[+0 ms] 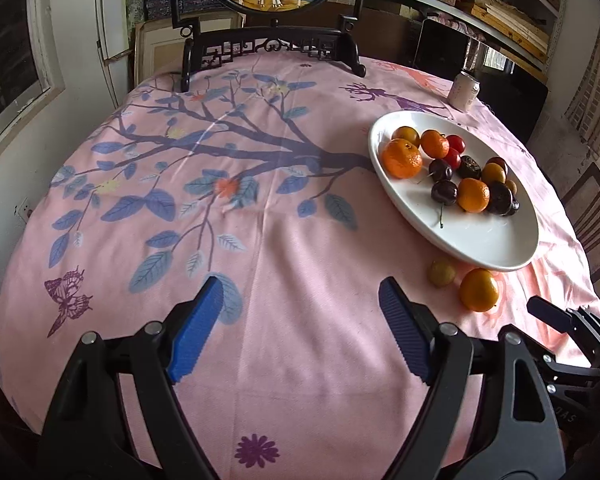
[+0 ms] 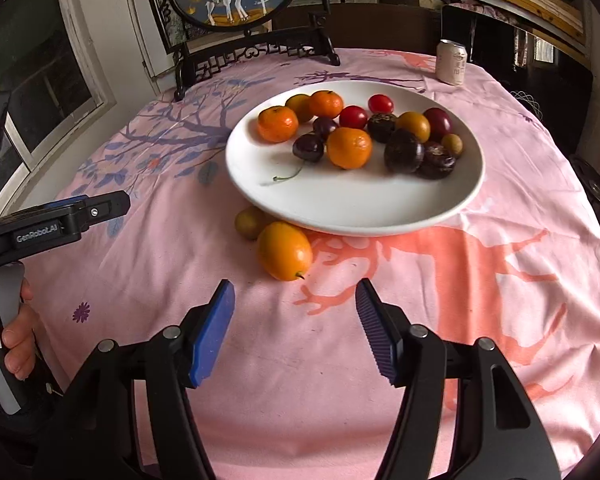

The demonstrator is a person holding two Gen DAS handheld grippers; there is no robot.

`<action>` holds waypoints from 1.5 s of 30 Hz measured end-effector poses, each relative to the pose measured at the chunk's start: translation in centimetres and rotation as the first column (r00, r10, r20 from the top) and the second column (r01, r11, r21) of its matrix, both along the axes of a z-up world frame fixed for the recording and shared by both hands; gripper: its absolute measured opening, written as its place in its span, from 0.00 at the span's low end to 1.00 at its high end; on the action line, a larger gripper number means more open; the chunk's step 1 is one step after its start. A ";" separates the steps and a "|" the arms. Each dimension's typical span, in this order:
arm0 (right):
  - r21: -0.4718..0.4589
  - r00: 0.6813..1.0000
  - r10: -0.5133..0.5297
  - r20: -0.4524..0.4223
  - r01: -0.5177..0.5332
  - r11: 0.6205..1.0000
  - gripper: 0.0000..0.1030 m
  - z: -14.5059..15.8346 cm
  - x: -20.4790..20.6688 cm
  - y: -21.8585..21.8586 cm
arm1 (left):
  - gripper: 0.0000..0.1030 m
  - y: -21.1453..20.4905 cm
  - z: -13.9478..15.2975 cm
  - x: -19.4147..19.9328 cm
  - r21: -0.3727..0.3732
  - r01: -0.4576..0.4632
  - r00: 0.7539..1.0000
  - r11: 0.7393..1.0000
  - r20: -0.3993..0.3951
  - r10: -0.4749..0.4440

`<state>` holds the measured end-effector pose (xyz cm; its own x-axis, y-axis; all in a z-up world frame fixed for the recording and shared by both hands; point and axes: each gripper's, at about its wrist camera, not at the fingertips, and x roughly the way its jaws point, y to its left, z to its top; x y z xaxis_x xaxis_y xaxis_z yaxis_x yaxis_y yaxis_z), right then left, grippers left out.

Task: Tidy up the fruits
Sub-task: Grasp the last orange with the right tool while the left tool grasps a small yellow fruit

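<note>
Small green fruit (image 2: 250,222) partly hidden under plate (image 2: 352,216) rim; can (image 2: 453,62) label unreadable.

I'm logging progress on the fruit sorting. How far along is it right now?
Mostly done: the white plate already holds the mandarins, cherries, tomatoes and dark fruits. In hand: nothing; the left gripper and right gripper are both open and empty. Left: the orange kumquat and the small yellow-green fruit lie on the tablecloth beside the plate's near rim, the kumquat just ahead of the right gripper.
</note>
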<state>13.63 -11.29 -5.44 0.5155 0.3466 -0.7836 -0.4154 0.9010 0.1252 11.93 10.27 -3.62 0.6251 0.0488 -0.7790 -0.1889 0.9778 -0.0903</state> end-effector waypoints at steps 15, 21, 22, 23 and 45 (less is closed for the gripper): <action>-0.058 1.000 -0.003 -0.027 0.001 0.998 0.49 -2.2 3.5 3.0 | 0.80 0.7 -0.4 -0.9 -0.038 0.037 0.999 0.999 0.001 -0.037; -0.047 1.000 0.021 -0.016 -0.021 0.999 0.36 -1.4 2.4 2.5 | 0.80 -0.7 -0.5 -0.5 -0.040 0.070 0.997 0.997 -0.009 -0.070; -0.043 1.000 0.019 -0.005 -0.019 0.999 0.36 -1.0 1.9 2.2 | 0.80 -1.2 -0.5 -0.4 -0.039 0.083 0.997 0.996 -0.009 -0.083; -0.044 1.000 0.015 0.005 -0.015 0.999 0.36 -0.6 1.3 1.8 | 0.80 -1.8 -0.5 -0.2 -0.038 0.096 0.995 0.995 -0.010 -0.097; 0.071 0.991 -0.128 0.032 0.125 0.990 0.36 1.3 -3.2 -8.2 | 0.79 -11.8 -4.0 6.3 0.075 0.232 0.967 0.970 -0.122 -0.222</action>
<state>10.46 -19.52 -4.13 0.5862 0.3295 -0.7402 -0.3039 0.9363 0.1761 18.20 -1.53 -7.64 0.5366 -0.0131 -0.8437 0.0348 0.9994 0.0066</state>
